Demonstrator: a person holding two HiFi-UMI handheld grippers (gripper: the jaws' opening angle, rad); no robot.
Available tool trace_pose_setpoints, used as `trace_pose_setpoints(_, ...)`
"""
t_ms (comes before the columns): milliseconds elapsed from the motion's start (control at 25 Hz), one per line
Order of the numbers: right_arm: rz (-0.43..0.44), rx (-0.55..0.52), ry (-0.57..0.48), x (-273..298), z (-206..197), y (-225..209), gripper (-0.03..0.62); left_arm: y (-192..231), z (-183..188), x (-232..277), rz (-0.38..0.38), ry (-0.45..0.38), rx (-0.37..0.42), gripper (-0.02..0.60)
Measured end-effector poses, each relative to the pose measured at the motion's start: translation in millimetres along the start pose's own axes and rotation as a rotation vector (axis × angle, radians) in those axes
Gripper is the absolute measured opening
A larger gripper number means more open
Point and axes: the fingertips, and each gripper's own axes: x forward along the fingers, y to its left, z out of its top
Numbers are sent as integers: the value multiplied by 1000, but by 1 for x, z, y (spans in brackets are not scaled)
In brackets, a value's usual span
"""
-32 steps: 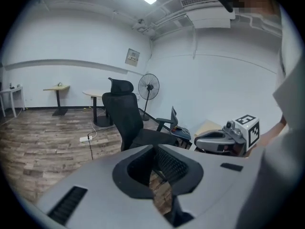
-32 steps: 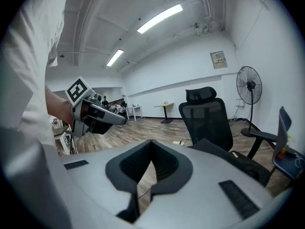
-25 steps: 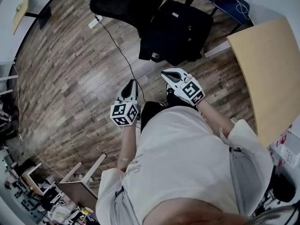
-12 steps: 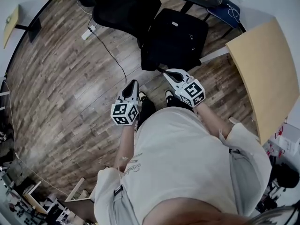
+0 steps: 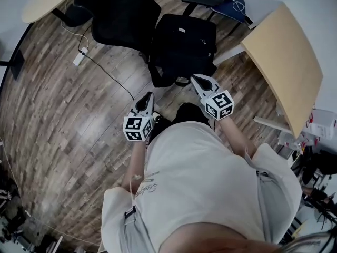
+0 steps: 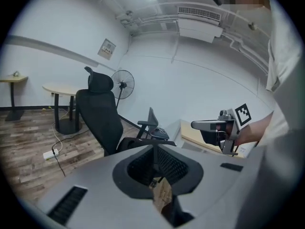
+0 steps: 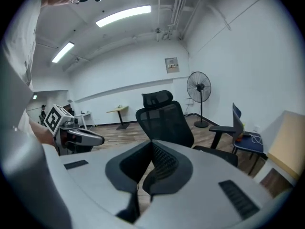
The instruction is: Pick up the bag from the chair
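Both grippers have drawn nearer the chair (image 5: 124,15) over the last second, and the table (image 5: 284,62) has swung further into view. The left gripper (image 5: 146,98) hangs over the floor with jaws pressed together on nothing. The black bag (image 5: 181,44) lies on the chair's seat just off the table's near left corner, and the right gripper (image 5: 197,80), likewise closed and empty, points at its near edge. If the jaws arrive unopened they would probably shove the soft bag off the seat or push the chair away.
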Motion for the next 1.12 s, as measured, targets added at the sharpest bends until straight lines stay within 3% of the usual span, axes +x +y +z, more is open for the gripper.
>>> trace_pose_setpoints(280,-142,67,44,-25,-31,-21,-5,-2,10,48,-131,79,44,34)
trace_pose_setpoints(560,-232,135,15,-35,-45,-71,-5,-3,24,99,-148,172,137,34)
trace_pose_setpoints(800,-215,131,-4,-28,-52,-119,-5,1,39,141,-126,208,207,34)
trace_pose_setpoints(1120,-169,208,8,-19,-73,-148,-5,-8,11,182,-207,323,280,34)
